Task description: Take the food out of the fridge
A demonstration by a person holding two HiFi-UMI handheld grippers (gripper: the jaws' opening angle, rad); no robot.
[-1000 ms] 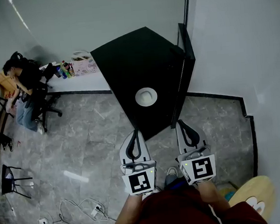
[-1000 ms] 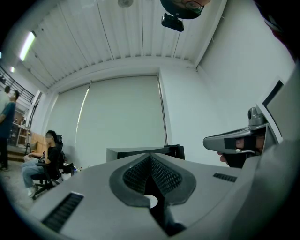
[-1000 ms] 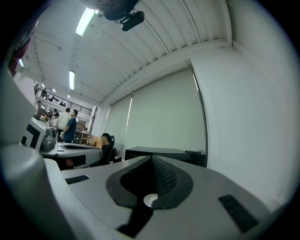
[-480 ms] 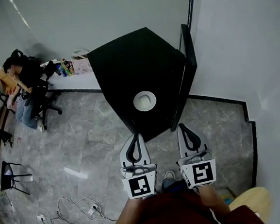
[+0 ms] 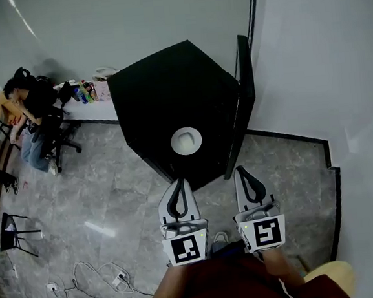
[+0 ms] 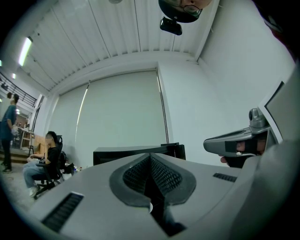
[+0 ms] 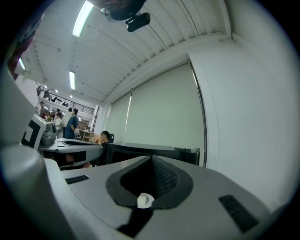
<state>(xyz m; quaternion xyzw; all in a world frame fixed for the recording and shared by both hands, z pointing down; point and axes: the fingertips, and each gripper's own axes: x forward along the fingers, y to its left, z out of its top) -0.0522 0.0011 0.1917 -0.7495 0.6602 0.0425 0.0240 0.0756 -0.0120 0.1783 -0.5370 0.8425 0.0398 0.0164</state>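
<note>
A black fridge (image 5: 176, 100) stands against the wall, seen from above, with a white round dish (image 5: 186, 140) on its top. Its black door (image 5: 243, 101) stands edge-on at the right side; no food shows. My left gripper (image 5: 178, 182) and right gripper (image 5: 241, 171) are held level side by side just short of the fridge's near corner, both shut and empty. In the left gripper view the left gripper (image 6: 151, 157) points at the fridge (image 6: 133, 152). The right gripper (image 7: 152, 159) in its own view faces the fridge (image 7: 140, 151) too.
A person (image 5: 30, 103) sits in an office chair at a desk with bottles (image 5: 84, 92) at the far left. A black stool (image 5: 15, 234) and cables with a power strip (image 5: 114, 281) lie on the grey floor. A white wall (image 5: 335, 67) runs along the right.
Both grippers have come closer to the fridge, which now sits lower and a little further left in the head view. Both stay shut.
</note>
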